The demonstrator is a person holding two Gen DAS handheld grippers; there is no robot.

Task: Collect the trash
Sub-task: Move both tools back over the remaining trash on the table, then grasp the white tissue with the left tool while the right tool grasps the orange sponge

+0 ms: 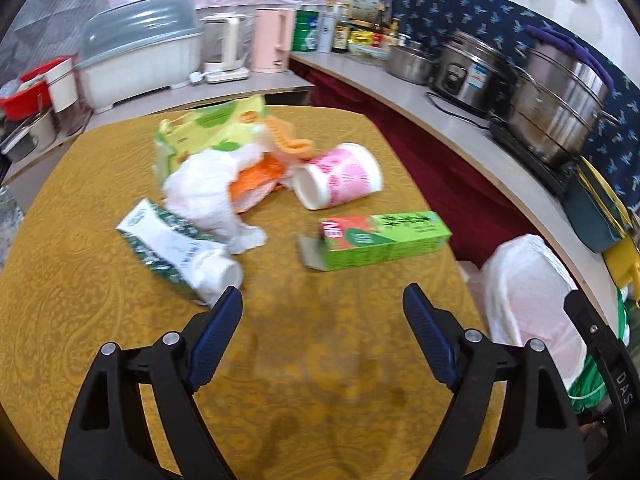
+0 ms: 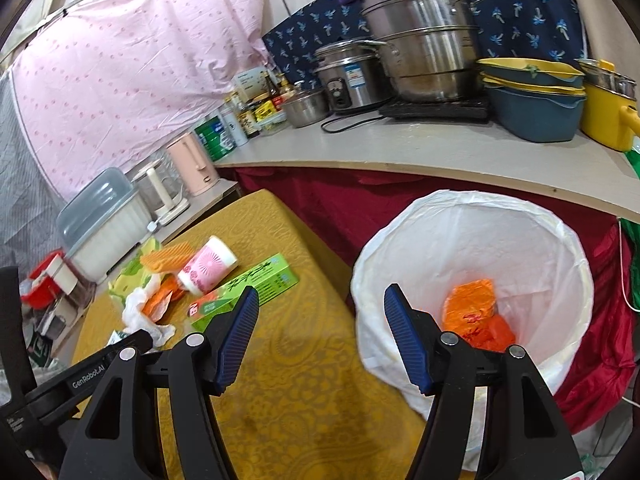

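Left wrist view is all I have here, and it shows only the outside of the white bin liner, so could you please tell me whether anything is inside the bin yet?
Observer: Yes, an orange wrapper lies at the bottom of the lined bin.
Operator: Thank you. Where is the right gripper?
Observer: The right gripper hangs open and empty, above the table edge and bin rim.
Operator: What is stacked past the steel pot?
Observer: Blue basins with yellow rims, beside a yellow pot.
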